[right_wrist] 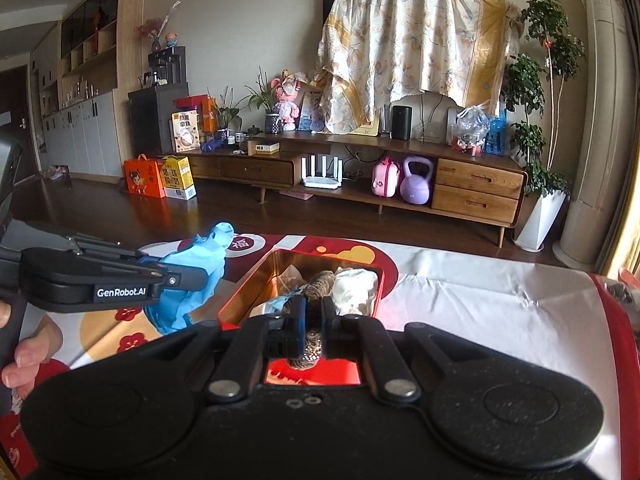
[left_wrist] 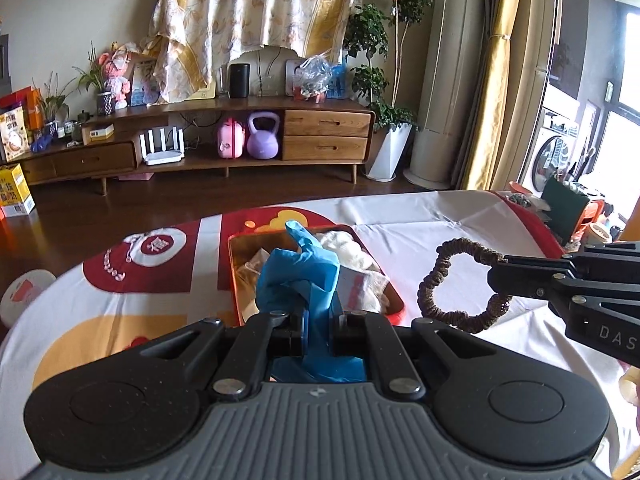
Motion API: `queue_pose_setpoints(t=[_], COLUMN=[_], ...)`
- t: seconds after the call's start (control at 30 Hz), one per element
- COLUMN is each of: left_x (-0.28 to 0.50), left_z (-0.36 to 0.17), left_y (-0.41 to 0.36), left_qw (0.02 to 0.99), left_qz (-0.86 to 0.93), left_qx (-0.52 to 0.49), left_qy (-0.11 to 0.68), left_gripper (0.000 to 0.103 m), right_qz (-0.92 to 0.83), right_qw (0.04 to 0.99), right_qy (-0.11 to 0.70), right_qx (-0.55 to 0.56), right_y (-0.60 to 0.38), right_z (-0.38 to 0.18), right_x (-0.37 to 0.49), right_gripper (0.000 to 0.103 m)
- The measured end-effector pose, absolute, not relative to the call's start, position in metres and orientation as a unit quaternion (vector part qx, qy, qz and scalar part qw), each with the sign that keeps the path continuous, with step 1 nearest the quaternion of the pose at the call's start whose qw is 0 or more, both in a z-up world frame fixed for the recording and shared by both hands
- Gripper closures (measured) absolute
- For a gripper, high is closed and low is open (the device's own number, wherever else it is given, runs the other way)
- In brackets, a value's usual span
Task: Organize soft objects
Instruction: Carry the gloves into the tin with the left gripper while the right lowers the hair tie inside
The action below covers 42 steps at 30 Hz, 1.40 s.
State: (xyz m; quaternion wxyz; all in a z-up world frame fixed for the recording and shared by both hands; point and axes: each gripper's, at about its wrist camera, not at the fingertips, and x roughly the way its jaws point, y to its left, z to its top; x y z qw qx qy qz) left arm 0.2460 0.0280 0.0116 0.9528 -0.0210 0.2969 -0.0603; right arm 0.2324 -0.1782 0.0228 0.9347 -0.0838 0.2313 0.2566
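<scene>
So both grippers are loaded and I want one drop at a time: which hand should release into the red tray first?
Probably left. The left gripper holds the blue glove right before the red tray, while the right gripper, pinching the brown scrunchie, sits beside the tray.

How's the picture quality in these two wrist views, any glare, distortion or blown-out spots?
Left wrist view: strong fisheye bending at the edges; the window on the right is blown out; the blue glove and the scrunchie are sharp. Right wrist view: the same curved distortion; warm reflection glows on the inner wall of the red tray; the scrunchie in the jaws is dim and close.
</scene>
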Motion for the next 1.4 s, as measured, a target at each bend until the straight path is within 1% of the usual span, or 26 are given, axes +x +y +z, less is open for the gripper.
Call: queue_pose_setpoints(t=[0.33,0.73,1.1,1.4], left_x=[0.304,0.369,0.408,0.419], left_z=[0.001,-0.029,-0.056,-0.083], left_y=[0.034,0.044,0.039,0.042], left_qw=[0.95,0.937,0.926,0.915], left_qz=[-0.065,-0.064,-0.058,-0.057], left_qx=[-0.012,-0.041,-0.043,-0.051], left_qy=[0.307,0.341,0.37,0.396], left_gripper=[0.095,0.095,0.095,0.095], right_qz=[0.268,0.291,0.293,0.277], right_qw=[0.931,0.915,0.906,0.905], right_qy=[0.228,0.253,0.285,0.31], right_qx=[-0.101,-0.117,-0.112,-0.09], right_y=[-0.163,-0.144,-0.132,-0.139], right_z=[0.014,-0.021,-0.049,-0.063], right_x=[0.272,0.309,0.33,0.342], right_gripper=[0.097,0.097,0.097,0.096])
